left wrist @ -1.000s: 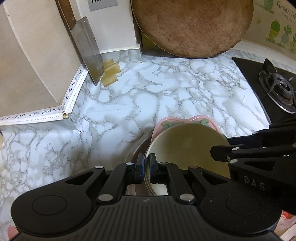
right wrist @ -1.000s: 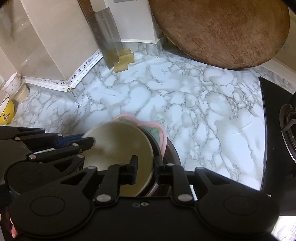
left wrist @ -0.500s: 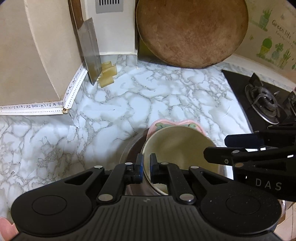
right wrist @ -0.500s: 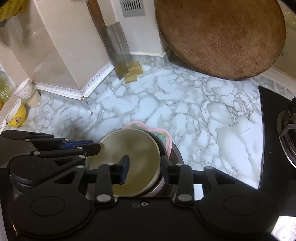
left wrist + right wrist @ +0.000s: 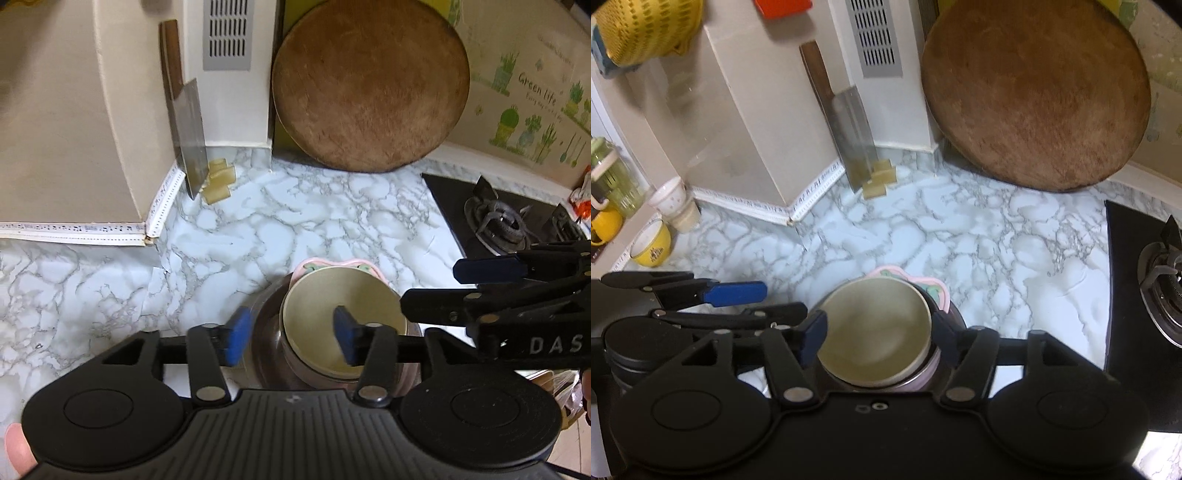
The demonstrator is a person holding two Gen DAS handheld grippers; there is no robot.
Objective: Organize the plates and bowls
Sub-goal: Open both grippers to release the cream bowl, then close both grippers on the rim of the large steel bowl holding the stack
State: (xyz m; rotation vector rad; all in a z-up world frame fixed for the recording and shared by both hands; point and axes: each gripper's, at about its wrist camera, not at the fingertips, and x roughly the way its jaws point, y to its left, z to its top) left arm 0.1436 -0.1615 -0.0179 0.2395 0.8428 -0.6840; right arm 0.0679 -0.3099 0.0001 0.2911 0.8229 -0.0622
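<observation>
On the marble-patterned counter (image 5: 295,229) stands a small stack of dishes: a cream bowl (image 5: 343,317) sits on top, under it a dark metal bowl (image 5: 266,332), and behind them the scalloped edge of a pink plate (image 5: 325,264) with a green pattern shows. In the right wrist view the cream bowl (image 5: 875,332) is seen from above, and the pink plate (image 5: 936,291) looks out at its far right side. The left gripper (image 5: 291,336) is above the near left part of the stack; its jaws are opening, with one blue pad outside the metal bowl and the other over the inside of the cream bowl, and neither pad presses on the rim, so it holds nothing. The right gripper (image 5: 879,336) is also opening its jaws; the two pads stand on both sides of the cream bowl, clear of its wall, so nothing is gripped. Each gripper shows also in the other camera: the right one (image 5: 491,280) at the right edge, the left one (image 5: 738,299) at the left edge. At the back, a round wooden cutting board (image 5: 369,85) leans on the wall, and a cleaver (image 5: 188,136) stands upright beside a few yellowish blocks (image 5: 219,181). A gas stove (image 5: 502,221) lies to the right. In the right wrist view a yellow cup (image 5: 652,245) and a white cup (image 5: 670,201) stand at the far left of the counter.
</observation>
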